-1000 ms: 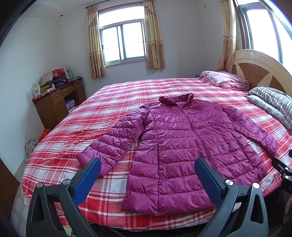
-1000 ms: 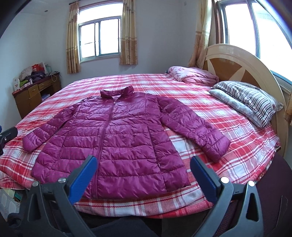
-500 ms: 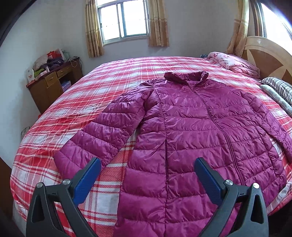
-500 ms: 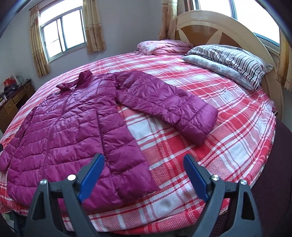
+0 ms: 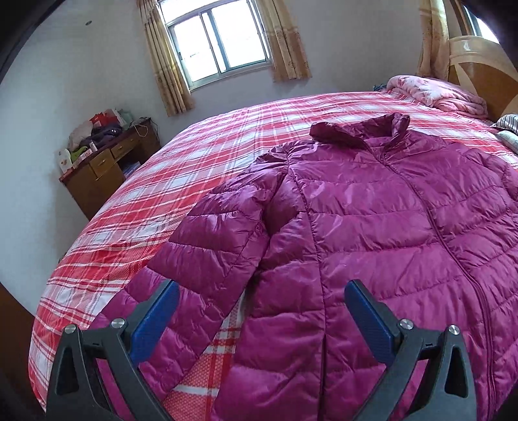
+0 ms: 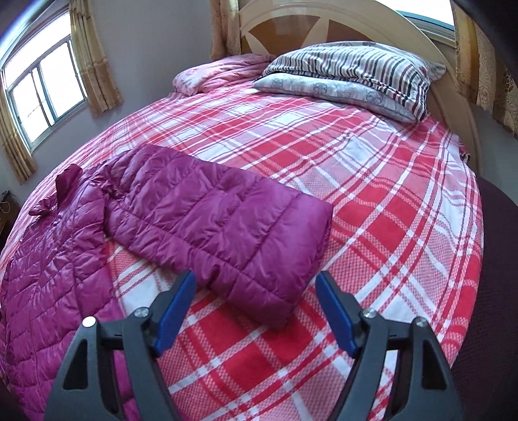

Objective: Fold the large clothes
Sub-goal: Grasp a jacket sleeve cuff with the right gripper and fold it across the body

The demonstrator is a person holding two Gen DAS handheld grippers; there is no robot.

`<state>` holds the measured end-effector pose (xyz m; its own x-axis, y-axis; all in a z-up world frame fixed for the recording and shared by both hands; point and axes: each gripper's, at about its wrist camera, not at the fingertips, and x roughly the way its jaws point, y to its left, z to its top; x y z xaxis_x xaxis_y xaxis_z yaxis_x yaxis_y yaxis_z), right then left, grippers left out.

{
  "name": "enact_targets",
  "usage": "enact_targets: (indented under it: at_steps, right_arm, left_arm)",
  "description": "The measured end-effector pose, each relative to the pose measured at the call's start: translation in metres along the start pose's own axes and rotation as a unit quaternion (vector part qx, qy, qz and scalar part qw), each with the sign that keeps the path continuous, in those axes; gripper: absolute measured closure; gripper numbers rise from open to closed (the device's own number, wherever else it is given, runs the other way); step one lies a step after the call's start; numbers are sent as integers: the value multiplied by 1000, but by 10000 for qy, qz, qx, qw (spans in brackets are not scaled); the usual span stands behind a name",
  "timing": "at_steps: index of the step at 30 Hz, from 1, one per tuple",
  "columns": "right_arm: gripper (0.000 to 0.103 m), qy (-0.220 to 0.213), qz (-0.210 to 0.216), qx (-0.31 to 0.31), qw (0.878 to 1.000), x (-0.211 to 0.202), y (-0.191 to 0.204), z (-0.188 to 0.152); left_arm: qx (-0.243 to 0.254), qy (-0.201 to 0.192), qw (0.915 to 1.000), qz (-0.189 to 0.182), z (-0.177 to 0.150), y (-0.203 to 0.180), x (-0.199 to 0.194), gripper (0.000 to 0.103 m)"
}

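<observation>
Jacket [image 5: 372,226] lay flat — left gripper [image 5: 262,311] wide and empty, right gripper [image 6: 255,301] empty, closing; slick cuff [image 6: 278,275] might slip out.

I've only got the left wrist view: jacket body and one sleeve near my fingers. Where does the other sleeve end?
Observer: The other sleeve lies flat on the plaid bedspread, spread away from the jacket body, and its cuff sits just ahead of the right gripper.
Operator: Is the right gripper holding that cuff?
Observer: No. Its jaws are closing, but the blue fingers stand apart over the bedspread, short of the cuff, with nothing pinched.
Operator: Anything lying beyond that sleeve?
Observer: Two stacked pillows, the striped pillow on top, rest by the headboard, clear of the sleeve.
</observation>
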<state>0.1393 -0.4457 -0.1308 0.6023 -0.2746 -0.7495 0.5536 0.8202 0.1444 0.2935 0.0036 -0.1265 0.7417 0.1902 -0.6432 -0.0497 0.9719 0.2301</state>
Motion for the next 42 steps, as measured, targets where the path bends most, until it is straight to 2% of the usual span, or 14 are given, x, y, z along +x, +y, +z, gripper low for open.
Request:
enact_targets:
  at_steps: [5, 7, 9, 12, 18, 22, 25, 28, 31, 34, 42]
  right_arm:
    - [42, 282, -134, 61, 9995, 26, -7, 8]
    - [52, 338, -124, 39, 9993, 30, -7, 9]
    - [68, 389, -78, 47, 9992, 33, -7, 10]
    - [87, 348, -61, 91, 9993, 33, -10, 17]
    - [91, -33, -486, -144, 9987, 25, -5, 42]
    - [92, -434, -686, -421, 9958, 10, 9, 60]
    - [92, -805, -715, -684, 9918, -7, 27, 72]
    - [92, -1178, -727, -1028, 9850, -24, 49, 81]
    - [92, -1532, -728, -1435, 9750, -39, 79, 86]
    - [92, -1840, -689, -1848, 9630, -51, 110, 89]
    - [93, -2237, -295, -2688, 9364, -69, 195, 78]
  left_arm:
    - [-40, 151, 9997, 186, 5, 0, 31, 1]
    - [-44, 158, 9997, 201, 4, 1, 36, 1]
    - [-56, 231, 9995, 185, 2, 0, 42, 1]
    - [-73, 396, 9991, 129, -2, -1, 52, 1]
    - [-157, 667, 9976, -139, -5, 2, 65, 1]
    - [-603, 866, 9928, -565, -9, 17, 72, 1]
    - [-713, 995, 9894, -785, -8, 22, 75, 1]
    - [-583, 898, 9923, -630, -4, 20, 71, 1]
    - [-647, 481, 9960, -374, 8, 26, 59, 1]
    - [-799, 204, 9959, -382, 20, 36, 52, 1]
    - [-877, 216, 9957, -211, 34, 38, 75, 1]
